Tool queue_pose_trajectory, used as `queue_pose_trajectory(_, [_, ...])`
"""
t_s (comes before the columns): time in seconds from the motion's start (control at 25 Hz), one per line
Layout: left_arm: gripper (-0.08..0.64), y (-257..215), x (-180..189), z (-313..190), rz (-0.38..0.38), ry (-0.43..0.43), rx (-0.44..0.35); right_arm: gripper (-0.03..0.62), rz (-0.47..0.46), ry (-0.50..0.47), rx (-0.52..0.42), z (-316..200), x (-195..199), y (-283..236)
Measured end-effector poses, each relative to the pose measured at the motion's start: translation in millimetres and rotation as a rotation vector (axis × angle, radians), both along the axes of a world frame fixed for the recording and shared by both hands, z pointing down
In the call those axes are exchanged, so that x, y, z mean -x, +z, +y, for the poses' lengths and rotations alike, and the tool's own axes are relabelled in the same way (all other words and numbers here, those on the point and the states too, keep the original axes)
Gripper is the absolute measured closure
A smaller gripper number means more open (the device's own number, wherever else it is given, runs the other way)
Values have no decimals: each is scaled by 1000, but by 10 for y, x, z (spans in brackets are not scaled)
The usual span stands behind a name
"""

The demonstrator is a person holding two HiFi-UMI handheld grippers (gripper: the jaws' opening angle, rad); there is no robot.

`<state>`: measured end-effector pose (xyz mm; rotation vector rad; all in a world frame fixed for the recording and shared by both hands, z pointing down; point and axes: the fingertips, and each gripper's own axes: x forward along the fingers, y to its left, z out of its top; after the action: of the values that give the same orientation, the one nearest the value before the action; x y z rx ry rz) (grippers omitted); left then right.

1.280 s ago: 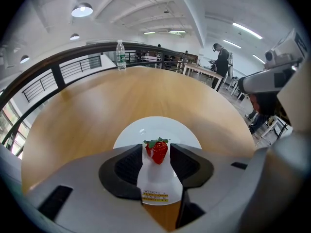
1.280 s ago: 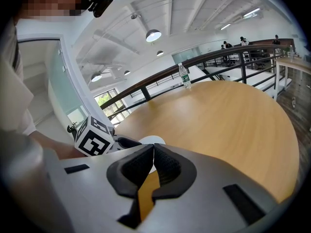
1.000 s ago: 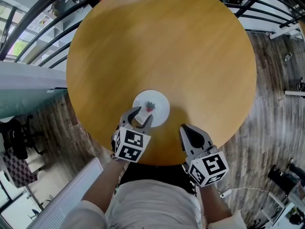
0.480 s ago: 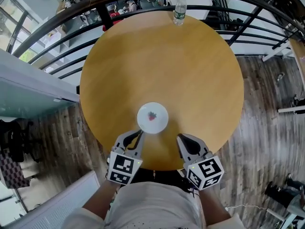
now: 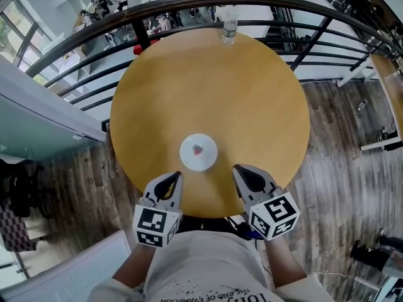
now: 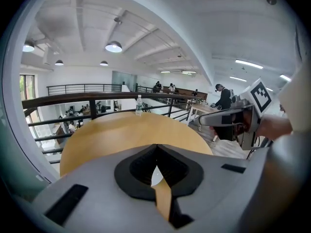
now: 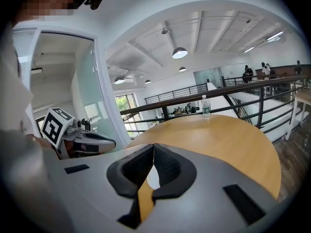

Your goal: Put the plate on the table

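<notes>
A small white plate (image 5: 199,152) with a red mark in its middle lies flat on the round wooden table (image 5: 252,99), near the front edge. My left gripper (image 5: 171,182) hangs just short of the plate, shut and empty, its tips apart from the rim. My right gripper (image 5: 244,172) stays at the plate's right, also shut with nothing in it. In the left gripper view the jaws (image 6: 156,146) meet, and a sliver of the plate (image 6: 156,175) shows below them. The right gripper view shows the same: closed jaws (image 7: 153,146) over a sliver of the plate (image 7: 152,178).
A water bottle (image 5: 229,27) stands at the table's far edge. A dark metal railing (image 5: 157,14) curves round behind the table. Wooden floor (image 5: 340,150) lies to the right, a glass wall (image 5: 38,106) to the left. People stand far off on the balcony.
My left gripper has let go of the plate, drawn back toward me and shut. The plate stays flat on the table. The head view has pulled back and shows more of the room.
</notes>
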<state>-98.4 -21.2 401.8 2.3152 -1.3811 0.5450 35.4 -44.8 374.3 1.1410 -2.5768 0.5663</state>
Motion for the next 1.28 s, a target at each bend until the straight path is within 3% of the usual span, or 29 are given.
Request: queue_pose_trajectory(1.28, [535, -153, -21, 257, 44, -19, -18, 566, -54, -31, 4, 184, 66, -147])
